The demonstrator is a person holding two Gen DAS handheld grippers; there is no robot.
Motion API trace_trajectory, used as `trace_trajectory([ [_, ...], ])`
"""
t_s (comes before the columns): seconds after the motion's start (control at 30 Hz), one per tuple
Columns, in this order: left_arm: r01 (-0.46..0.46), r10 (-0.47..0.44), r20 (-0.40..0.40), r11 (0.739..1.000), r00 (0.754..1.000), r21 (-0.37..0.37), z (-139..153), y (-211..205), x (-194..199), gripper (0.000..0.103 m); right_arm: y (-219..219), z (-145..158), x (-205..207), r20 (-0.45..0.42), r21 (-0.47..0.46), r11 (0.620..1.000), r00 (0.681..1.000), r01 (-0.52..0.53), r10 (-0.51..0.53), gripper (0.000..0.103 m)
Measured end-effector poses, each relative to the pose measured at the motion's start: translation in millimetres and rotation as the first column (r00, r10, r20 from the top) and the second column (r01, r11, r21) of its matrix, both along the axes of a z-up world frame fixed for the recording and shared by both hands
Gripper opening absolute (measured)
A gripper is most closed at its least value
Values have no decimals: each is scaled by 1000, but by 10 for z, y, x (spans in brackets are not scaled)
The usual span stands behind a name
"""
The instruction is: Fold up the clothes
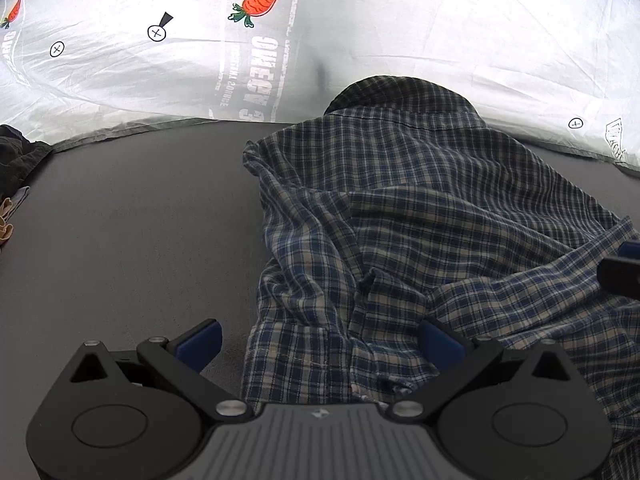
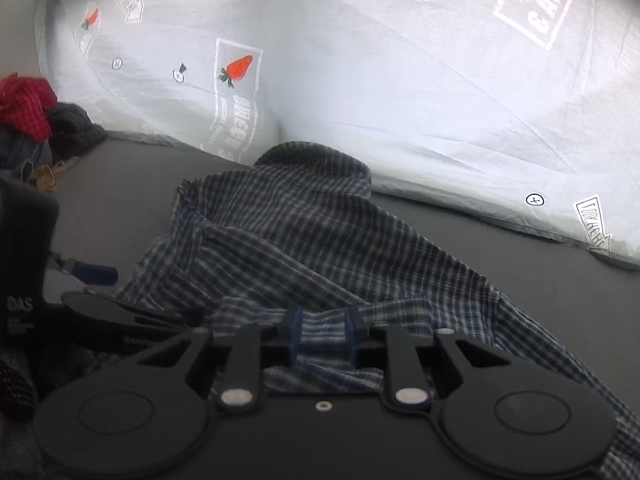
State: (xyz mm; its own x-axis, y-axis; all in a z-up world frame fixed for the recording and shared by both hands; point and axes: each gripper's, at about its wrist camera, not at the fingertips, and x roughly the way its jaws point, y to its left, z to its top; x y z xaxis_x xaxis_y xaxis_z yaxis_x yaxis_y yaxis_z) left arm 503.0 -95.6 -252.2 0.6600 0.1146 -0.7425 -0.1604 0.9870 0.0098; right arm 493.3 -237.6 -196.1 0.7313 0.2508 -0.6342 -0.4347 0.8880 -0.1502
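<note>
- Right tongs (image 2: 320,330): nearly closed, pinching a plaid shirt (image 2: 304,236) fold, lower centre.
- Left tongs (image 1: 320,338): fully open, empty, straddling the hem.
- Shirt: centre of the dark tabletop (image 1: 140,232); light, limp; grip hems.

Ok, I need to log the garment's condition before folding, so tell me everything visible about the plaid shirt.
The plaid shirt is thin woven cloth, checked navy, white and tan. It lies rumpled on the dark grey table, collar at the far end against the white printed sheet, a buttoned strip near the front. The right gripper pinches a raised fold between its blue fingers. The left gripper stands wide open astride the near hem, one finger resting over cloth.
</note>
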Motion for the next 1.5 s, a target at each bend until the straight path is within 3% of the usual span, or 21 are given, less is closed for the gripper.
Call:
trace_trajectory([
  [0.13, 17, -17, 5, 1000, 1000, -26, -23, 50, -8, 103, -269, -389, 292, -13, -24, 989, 989, 147, -147, 19],
  [0.2, 32, -32, -10, 999, 999, -15, -3, 44, 12, 103, -457, -422, 434, -50, 33, 973, 973, 229, -227, 28],
  [0.27, 50, -49, -38, 999, 998, 23, 39, -1, 45, 103, -650, -390, 544, -91, 103, 947, 951, 304, -295, 34],
  [0.4, 96, -90, -48, 987, 995, 130, 273, -134, 34, 103, -1001, -282, 469, -63, 168, 910, 925, 380, -375, 41],
  [0.47, 109, -108, -14, 989, 994, 101, 481, -161, -7, 103, -1253, -197, 306, -60, 220, 885, 911, 410, -408, 52],
  [0.5, 115, -115, 3, 992, 993, 55, 589, -161, -23, 103, -1413, -158, 193, -63, 250, 867, 900, 432, -431, 54],
  [0.57, 130, -128, 31, 989, 991, -74, 756, -179, -25, 103, -1693, -125, -17, -77, 278, 837, 880, 471, -470, 69],
  [0.63, 151, -147, 37, 977, 988, -151, 827, -298, 22, 103, -1977, -142, -273, -85, 277, 805, 848, 525, -524, 75],
  [0.7, 177, -177, 11, 972, 984, -153, 804, -522, 108, 103, -2239, -191, -516, -99, 257, 765, 803, 591, -587, 82],
  [0.8, 249, -254, -73, 965, 964, -77, 615, -962, 248, 103, -2606, -279, -823, -132, 255, 673, 714, 695, -688, 90],
  [0.87, 301, -304, -160, 953, 939, -41, 441, -1225, 341, 103, -2826, -320, -981, -150, 262, 603, 649, 753, -746, 103],
  [1.03, 349, -328, -188, 933, 926, 90, 200, -1609, 378, 103, -3308, -399, -1184, -146, 283, 428, 479, 858, -865, 103],
  [1.2, 356, -332, -168, 924, 928, 140, 157, -1697, 359, 103, -3644, -508, -1164, -140, 313, 328, 385, 891, -912, 103],
  [1.33, 383, -367, -114, 899, 923, 211, 170, -1771, 248, 103, -3781, -517, -988, -150, 278, 303, 353, 911, -924, 103],
  [1.4, 388, -377, -92, 883, 921, 264, 183, -1853, 203, 103, -3828, -484, -910, -166, 272, 294, 346, 916, -924, 93],
  [1.47, 380, -374, -81, 867, 924, 322, 205, -1960, 189, 103, -3851, -421, -867, -183, 291, 300, 360, 909, -915, 45],
  [1.5, 370, -367, -77, 862, 927, 346, 214, -2003, 180, 103, -3850, -393, -855, -194, 301, 301, 367, 905, -910, 35],
])
